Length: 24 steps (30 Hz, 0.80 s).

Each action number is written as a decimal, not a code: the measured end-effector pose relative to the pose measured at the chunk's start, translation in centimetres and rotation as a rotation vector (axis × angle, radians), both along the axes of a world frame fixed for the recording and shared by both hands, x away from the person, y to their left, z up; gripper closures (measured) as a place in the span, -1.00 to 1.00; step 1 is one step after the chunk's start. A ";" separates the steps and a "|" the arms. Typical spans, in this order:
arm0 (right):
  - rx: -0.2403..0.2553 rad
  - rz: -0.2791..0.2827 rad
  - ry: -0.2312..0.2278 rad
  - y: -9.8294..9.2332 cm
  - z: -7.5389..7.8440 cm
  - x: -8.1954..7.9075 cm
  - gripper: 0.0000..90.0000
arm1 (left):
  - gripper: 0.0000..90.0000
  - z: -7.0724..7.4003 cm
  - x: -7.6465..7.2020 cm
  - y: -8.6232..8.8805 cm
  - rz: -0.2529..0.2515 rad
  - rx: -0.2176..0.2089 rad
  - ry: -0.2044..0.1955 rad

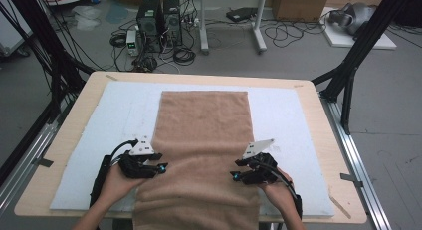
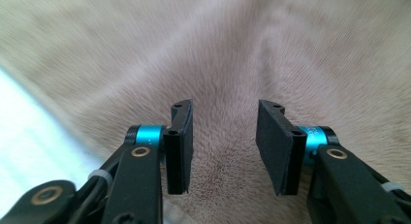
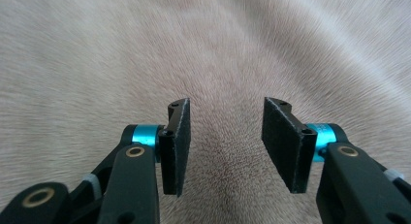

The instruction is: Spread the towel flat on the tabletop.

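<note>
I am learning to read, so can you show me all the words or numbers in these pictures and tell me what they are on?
There are no words or numbers that can be read here.
The brown towel is plain.
The white mat under it is plain.
The grey plate on the left tool and the one on the right tool have tiny dark marks, too small to read.
The computer towers on the floor are too far away to read.

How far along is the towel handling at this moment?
Done: the brown towel lies spread flat along the white mat, its near end hanging over the table edge. In hand: nothing; left gripper and right gripper sit open at its side edges. Left: gripping and any folding; no fold shows.
</note>
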State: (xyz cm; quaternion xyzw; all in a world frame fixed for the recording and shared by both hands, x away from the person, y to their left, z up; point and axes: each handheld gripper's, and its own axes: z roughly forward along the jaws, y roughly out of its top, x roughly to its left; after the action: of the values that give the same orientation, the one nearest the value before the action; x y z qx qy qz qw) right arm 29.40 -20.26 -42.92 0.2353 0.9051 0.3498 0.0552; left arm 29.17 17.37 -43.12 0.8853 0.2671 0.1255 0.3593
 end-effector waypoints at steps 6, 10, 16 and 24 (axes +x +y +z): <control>0.035 0.012 0.014 -0.5 -0.9 -0.2 0.89 | 0.96 -0.9 -0.5 0.9 -0.021 -0.060 0.006; 0.017 0.062 0.022 0.1 -0.2 -1.0 0.90 | 0.96 -0.8 -1.3 2.6 0.009 -0.075 -0.004; 0.028 0.041 -0.028 0.2 1.1 -0.6 0.37 | 0.58 -0.2 -1.0 3.5 0.050 -0.130 -0.006; -0.050 -0.069 -0.022 0.0 -0.5 2.9 0.36 | 0.56 -1.2 1.2 3.2 0.130 -0.085 0.000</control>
State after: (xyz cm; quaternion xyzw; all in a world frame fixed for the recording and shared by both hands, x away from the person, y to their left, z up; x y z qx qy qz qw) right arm 32.29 -20.24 -43.42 0.2612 0.9043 0.3273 0.0829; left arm 30.33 20.62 -44.31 0.8501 0.3289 0.1372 0.3877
